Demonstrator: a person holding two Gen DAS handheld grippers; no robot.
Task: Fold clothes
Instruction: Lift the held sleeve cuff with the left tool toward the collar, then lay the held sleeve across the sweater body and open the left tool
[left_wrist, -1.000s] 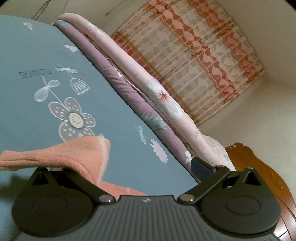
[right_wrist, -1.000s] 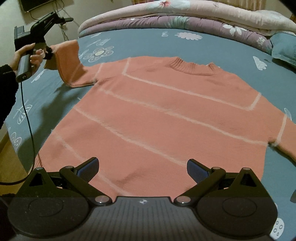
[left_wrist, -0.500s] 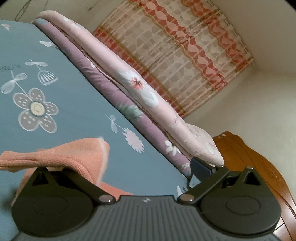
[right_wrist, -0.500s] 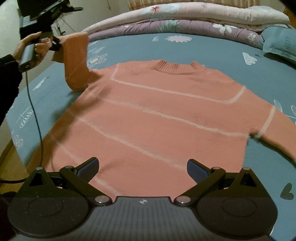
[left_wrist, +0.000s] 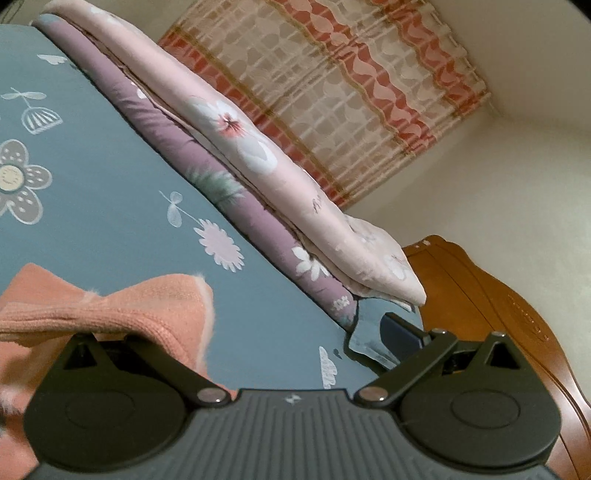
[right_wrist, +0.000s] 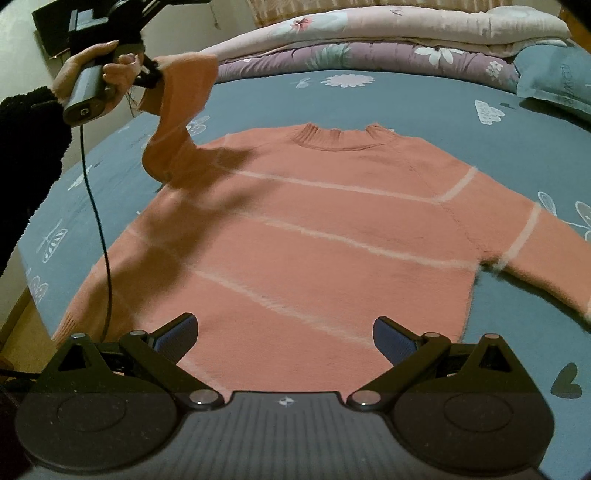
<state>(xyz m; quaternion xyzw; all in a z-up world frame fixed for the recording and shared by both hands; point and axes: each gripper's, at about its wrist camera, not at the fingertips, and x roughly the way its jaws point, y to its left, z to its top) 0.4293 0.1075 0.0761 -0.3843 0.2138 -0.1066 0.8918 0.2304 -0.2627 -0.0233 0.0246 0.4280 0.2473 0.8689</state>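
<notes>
A salmon-pink sweater (right_wrist: 314, 236) with thin pale stripes lies flat, front up, on the blue flowered bedsheet (right_wrist: 406, 99). Its left sleeve (right_wrist: 177, 122) is lifted off the bed and hangs from my left gripper (right_wrist: 147, 72), which a hand holds up at the top left. In the left wrist view the cuff (left_wrist: 147, 310) drapes over and hides the left finger of that gripper (left_wrist: 291, 328), while the right finger (left_wrist: 402, 328) stands far apart from it. My right gripper (right_wrist: 284, 336) hovers open over the sweater's hem, holding nothing. The other sleeve (right_wrist: 546, 251) lies flat at the right.
Folded pink and purple quilts (right_wrist: 388, 40) run along the far side of the bed, with a blue pillow (right_wrist: 554, 81) at the right. A wooden headboard (left_wrist: 498, 295) and a curtain (left_wrist: 351, 92) are beyond. The bed's edge (right_wrist: 26, 295) and a cable (right_wrist: 99, 229) are at the left.
My left gripper has risen and swung inward, lifting the sleeve higher off the bed. The right gripper has stayed open over the hem.
</notes>
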